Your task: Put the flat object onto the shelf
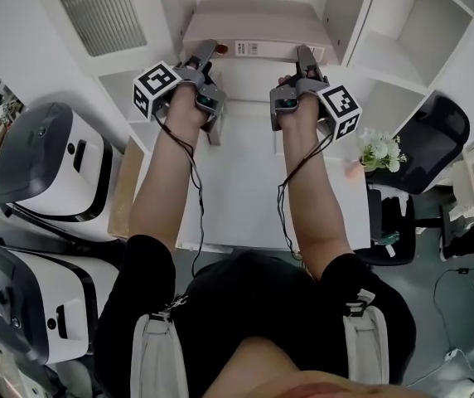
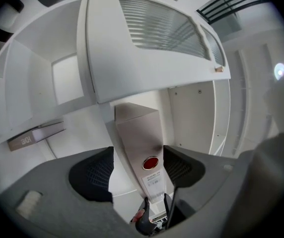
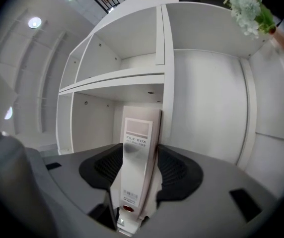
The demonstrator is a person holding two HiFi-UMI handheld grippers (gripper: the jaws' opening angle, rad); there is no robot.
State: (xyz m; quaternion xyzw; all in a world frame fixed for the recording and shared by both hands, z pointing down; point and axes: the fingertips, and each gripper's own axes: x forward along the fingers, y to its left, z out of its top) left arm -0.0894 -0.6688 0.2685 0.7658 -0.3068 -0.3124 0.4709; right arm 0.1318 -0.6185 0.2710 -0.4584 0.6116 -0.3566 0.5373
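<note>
Pinching the file box (image 3: pixel 136 133) is the right gripper (image 3: pixel 138 168); the left gripper (image 2: pixel 138 170) jaws stand spread, seemingly off it.

Two white machines with dark lids (image 1: pixel 42 164) stand at the left; white flowers (image 1: pixel 380 149) and a black chair (image 1: pixel 432 135) at the right

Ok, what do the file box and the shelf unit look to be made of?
The file box is probably plastic or coated board, pale grey-beige and semi-gloss: a soft sheen runs down its spine, which carries a printed label. The shelf unit is likely laminated board, matte white: flat, even panels with small screw or peg holes.
</note>
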